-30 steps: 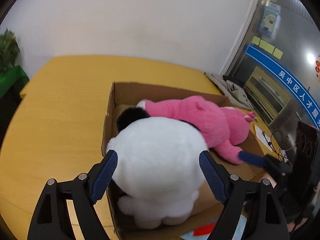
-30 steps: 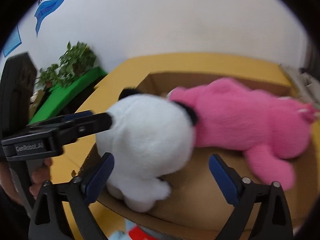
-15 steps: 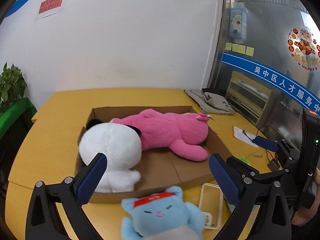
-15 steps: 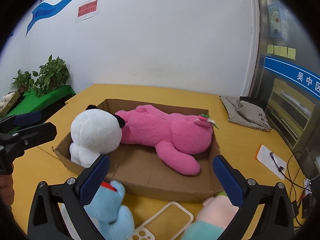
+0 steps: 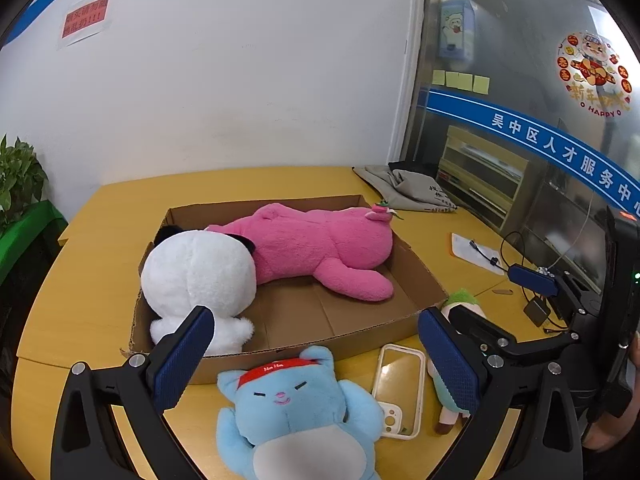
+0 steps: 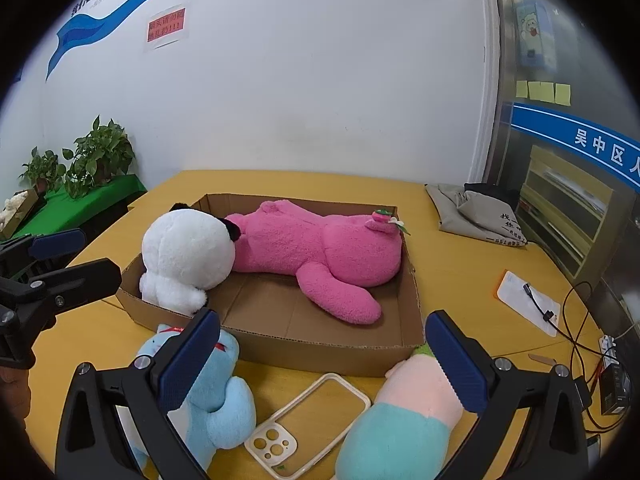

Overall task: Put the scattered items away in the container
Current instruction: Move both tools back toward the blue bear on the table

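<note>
cardboard box (image 5: 416,272): white plush (image 5: 200,276) and pink plush (image 5: 320,248) inside
tabletop (image 5: 100,248): blue plush (image 5: 300,408), phone case (image 5: 400,384)
left hand-held gripper (image 5: 316,364): spread, empty
right hand-held gripper (image 6: 324,360): spread, empty

A white wall (image 6: 304,80) runs along the far side, with a blue wavy stripe (image 6: 104,20) painted across its top and a red notice (image 6: 166,26) taped below it. To the right stands a glass partition (image 5: 520,92) carrying yellow sticky notes (image 5: 460,80), a blue band of white characters (image 5: 560,148) and a round festive sticker (image 5: 592,74). The yellow wooden counter (image 5: 100,248) fills the middle. At far left, potted plants (image 6: 100,156) sit on a green cloth (image 6: 80,204).
</note>
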Action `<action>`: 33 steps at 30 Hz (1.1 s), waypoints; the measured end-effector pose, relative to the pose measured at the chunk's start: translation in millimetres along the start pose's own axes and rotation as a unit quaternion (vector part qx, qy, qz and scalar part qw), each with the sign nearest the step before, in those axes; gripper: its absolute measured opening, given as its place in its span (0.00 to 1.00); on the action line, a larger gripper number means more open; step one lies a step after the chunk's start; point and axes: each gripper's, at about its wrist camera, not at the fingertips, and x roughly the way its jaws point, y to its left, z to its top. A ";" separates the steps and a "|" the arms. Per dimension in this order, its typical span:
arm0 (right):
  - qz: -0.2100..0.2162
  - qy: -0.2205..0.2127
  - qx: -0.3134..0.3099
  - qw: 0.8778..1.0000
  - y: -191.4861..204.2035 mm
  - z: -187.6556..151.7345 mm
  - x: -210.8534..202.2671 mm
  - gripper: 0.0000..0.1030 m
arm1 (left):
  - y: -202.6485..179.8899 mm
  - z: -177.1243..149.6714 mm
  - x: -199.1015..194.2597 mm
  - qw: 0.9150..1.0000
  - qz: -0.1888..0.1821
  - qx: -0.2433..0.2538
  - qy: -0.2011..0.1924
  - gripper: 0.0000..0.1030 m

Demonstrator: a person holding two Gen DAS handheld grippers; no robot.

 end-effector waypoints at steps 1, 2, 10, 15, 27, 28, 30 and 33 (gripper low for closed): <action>-0.001 0.001 0.000 1.000 -0.2 -1.4 -0.2 1.00 | -1.2 -0.1 0.1 1.000 -0.002 0.000 0.000 1.00; -0.003 0.001 0.001 1.000 -0.8 -2.2 -0.4 1.00 | -2.4 -0.3 0.5 1.000 -0.002 0.001 -0.001 1.00; 0.000 0.004 0.011 1.000 -4.0 -8.8 1.1 1.00 | -3.8 -6.1 6.1 1.000 -0.005 0.001 0.006 1.00; -0.002 0.012 0.010 1.000 -2.8 -12.6 5.2 1.00 | -3.5 -5.5 10.0 1.000 -0.008 -0.003 0.006 1.00; -0.002 0.023 0.012 1.000 -4.4 -16.3 13.2 1.00 | 6.8 -14.1 20.1 1.000 -0.008 -0.016 0.022 1.00; -0.001 0.024 0.012 1.000 -3.8 -16.7 14.3 1.00 | 8.8 -15.1 20.5 0.999 -0.009 -0.019 0.024 1.00; 0.000 0.025 0.010 1.000 -2.6 -17.3 15.5 1.00 | 11.3 -16.9 21.6 0.999 -0.012 -0.022 0.027 1.00; -0.001 0.028 0.008 1.000 -1.8 -17.8 16.3 1.00 | 13.6 -18.9 23.2 0.999 -0.017 -0.025 0.030 1.00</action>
